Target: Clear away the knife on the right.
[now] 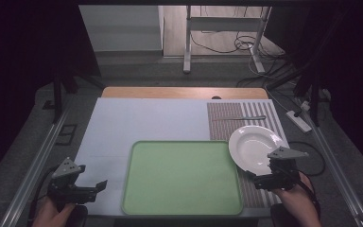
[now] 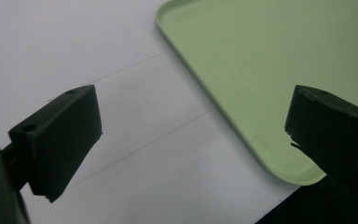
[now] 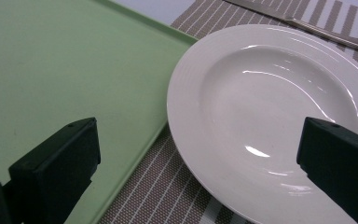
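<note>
Over the plate (image 3: 270,116), right claw (image 3: 198,163) wide open, apparently touching nothing, left claw (image 2: 191,135) agape, empty.

Bystander items, located relative to the green tray (image 1: 182,177).
Knife (image 1: 240,118) lies beyond the tray's far right corner, on the striped placemat (image 1: 224,120); white sheet (image 1: 142,120) spreads under and left of the tray; wooden tabletop (image 1: 184,92) edge shows beyond.

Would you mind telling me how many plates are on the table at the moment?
1. A single white plate lies on the striped placemat, beside the green tray's right edge and just ahead of the open right gripper.
</note>
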A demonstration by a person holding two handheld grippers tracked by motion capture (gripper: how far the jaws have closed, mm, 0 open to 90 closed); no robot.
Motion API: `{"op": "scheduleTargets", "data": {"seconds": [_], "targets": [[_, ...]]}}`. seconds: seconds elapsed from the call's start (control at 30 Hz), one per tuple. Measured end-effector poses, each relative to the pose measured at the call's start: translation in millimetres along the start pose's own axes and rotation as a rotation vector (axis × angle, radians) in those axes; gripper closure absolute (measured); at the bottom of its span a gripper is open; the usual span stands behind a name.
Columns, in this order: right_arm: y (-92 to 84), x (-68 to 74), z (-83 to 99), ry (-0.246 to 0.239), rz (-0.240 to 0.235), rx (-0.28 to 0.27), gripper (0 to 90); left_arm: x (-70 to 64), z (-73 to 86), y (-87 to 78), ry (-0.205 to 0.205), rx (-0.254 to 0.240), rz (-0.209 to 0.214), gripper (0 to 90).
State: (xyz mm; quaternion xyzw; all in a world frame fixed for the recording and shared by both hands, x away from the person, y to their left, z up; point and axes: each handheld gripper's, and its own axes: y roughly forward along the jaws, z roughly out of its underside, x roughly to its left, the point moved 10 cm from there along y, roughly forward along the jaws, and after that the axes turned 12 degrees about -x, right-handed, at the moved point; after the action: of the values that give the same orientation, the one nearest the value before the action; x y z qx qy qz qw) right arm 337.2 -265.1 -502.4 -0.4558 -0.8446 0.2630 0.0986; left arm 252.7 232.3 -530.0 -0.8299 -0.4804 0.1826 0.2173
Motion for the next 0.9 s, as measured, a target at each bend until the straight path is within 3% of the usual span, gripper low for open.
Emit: {"op": "scheduleTargets", "data": {"seconds": [0.33,0.9], "targets": [[10.5,2.8,-7.0,-0.008,-0.029,0.002,0.4,0.0,0.0,0.0,0.001,0.0,-0.001,3.8],[30.9,-1.1,-16.3,0.039,-0.044,0.0,0.5,0.2,0.1,0.2,-0.002,0.002,-0.001,3.9]]}}
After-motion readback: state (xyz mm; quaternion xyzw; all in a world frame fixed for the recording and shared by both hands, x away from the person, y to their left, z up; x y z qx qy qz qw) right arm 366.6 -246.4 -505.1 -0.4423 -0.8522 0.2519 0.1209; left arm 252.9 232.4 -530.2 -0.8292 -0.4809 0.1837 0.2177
